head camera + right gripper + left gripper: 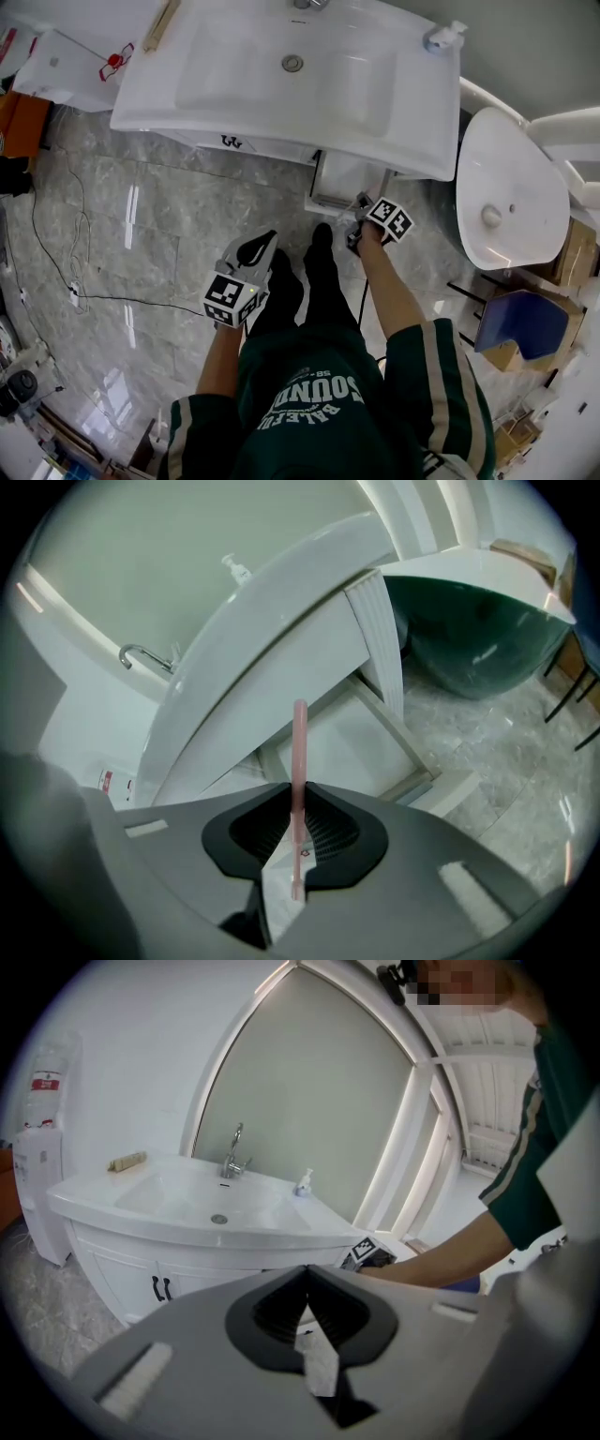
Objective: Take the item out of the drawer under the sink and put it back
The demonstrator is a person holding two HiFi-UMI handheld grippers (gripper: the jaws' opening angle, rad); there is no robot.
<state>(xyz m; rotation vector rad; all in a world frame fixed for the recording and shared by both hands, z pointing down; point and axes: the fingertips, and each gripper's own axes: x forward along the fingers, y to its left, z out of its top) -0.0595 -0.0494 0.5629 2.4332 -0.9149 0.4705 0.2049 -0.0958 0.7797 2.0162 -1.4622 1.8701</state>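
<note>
The white sink [234, 94] tops a white cabinet, and its drawer [339, 180] stands pulled out below the right end. My right gripper [359, 230] hangs just in front of that drawer, shut on a thin pink stick-like item [299, 752]. In the right gripper view the item stands up between the jaws of the right gripper [298, 794], over the open drawer [403, 738]. My left gripper [255, 251] is held lower and to the left, above the floor. Its jaws [306, 1274] meet at the tips with nothing between them.
A white oval tub [506, 187] stands right of the sink, close to my right arm. A soap bottle [441, 37] sits on the sink's far right corner. Cardboard boxes [572, 253] lie at the right, a cable [94, 300] on the marble floor at the left.
</note>
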